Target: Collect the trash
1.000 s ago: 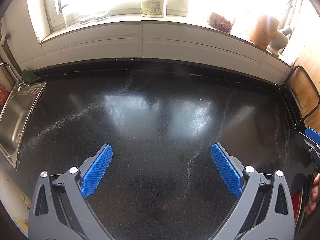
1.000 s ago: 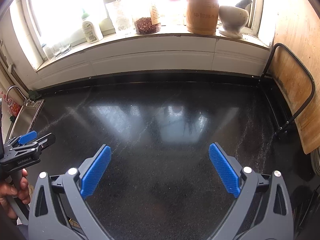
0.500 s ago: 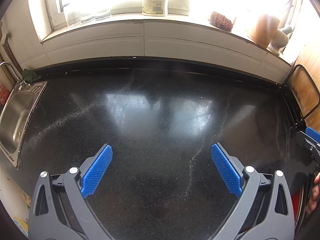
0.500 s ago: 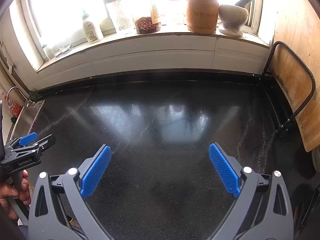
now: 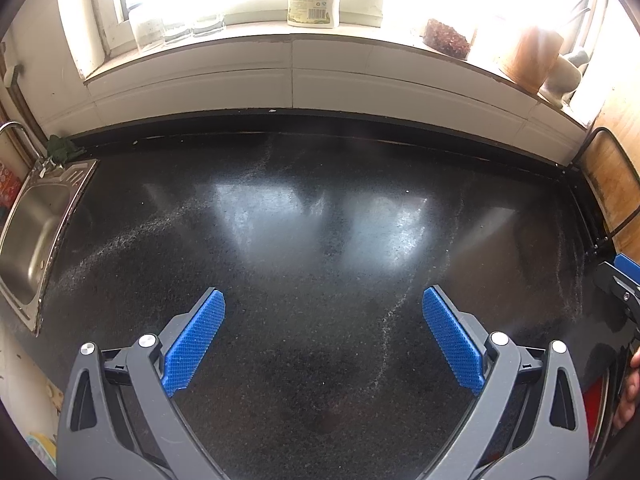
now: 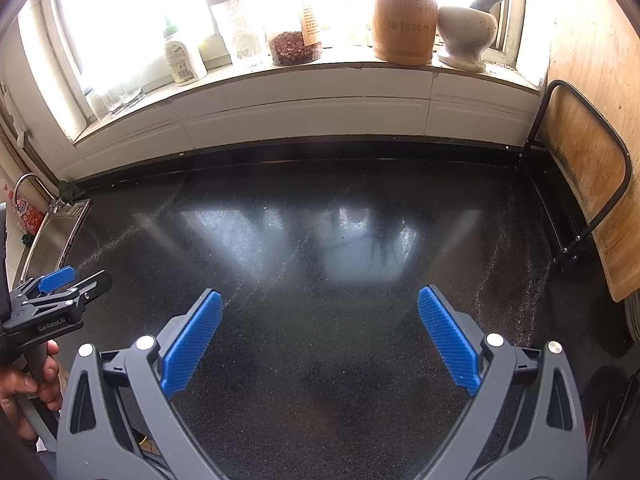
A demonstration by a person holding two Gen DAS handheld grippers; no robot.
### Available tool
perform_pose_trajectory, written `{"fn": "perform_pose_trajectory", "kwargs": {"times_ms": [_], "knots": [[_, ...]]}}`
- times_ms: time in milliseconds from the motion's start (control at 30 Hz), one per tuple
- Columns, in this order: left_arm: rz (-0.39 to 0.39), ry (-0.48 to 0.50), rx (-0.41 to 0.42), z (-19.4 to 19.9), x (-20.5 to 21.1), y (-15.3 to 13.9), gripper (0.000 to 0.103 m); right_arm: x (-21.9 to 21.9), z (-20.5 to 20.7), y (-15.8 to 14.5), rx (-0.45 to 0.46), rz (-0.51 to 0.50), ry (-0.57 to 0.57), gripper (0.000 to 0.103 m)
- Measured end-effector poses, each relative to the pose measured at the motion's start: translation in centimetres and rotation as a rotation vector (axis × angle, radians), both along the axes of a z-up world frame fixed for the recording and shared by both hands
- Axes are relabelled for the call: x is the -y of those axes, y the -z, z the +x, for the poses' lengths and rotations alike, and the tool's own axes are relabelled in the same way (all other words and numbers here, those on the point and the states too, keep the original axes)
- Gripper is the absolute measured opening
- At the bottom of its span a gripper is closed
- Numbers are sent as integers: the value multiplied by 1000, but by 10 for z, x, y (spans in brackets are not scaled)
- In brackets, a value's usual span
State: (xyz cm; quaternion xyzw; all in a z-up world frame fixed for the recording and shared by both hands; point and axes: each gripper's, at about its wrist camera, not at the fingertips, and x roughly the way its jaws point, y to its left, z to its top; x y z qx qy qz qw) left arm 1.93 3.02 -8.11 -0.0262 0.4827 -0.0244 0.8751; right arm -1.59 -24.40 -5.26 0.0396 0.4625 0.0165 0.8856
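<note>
No piece of trash shows on the black speckled countertop (image 5: 320, 240) in either view. My left gripper (image 5: 323, 306) hangs open over the counter's near part, nothing between its blue pads. My right gripper (image 6: 319, 304) is open too, held over the same dark counter (image 6: 340, 340) with an empty gap. The left gripper (image 6: 60, 292) also appears at the left edge of the right wrist view, held by a hand (image 6: 28, 380). The right gripper's tip (image 5: 624, 276) peeks in at the right edge of the left wrist view.
A steel sink (image 5: 28, 224) lies at the counter's left end. A white windowsill holds a detergent bottle (image 6: 182, 56), a jar of red flakes (image 6: 294, 46), a bamboo holder (image 6: 404, 20) and a mortar (image 6: 466, 36). A wooden board in a black wire rack (image 6: 584, 184) stands at the right.
Both grippers have drawn back slightly from the windowsill. Their jaws stay as wide as before.
</note>
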Motion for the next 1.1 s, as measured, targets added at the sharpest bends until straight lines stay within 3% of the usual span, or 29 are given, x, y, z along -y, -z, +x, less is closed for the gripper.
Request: {"fn": "perform_pose_trajectory", "kwargs": {"times_ms": [533, 900, 1100], "knots": [[8, 11, -27, 6, 5, 3, 96, 3, 0, 2, -4, 3, 4, 95], [18, 23, 7, 8, 9, 1, 96, 7, 6, 4, -7, 7, 7, 95], [-6, 23, -28, 23, 3, 19, 96, 12, 15, 12, -6, 1, 9, 95]]}}
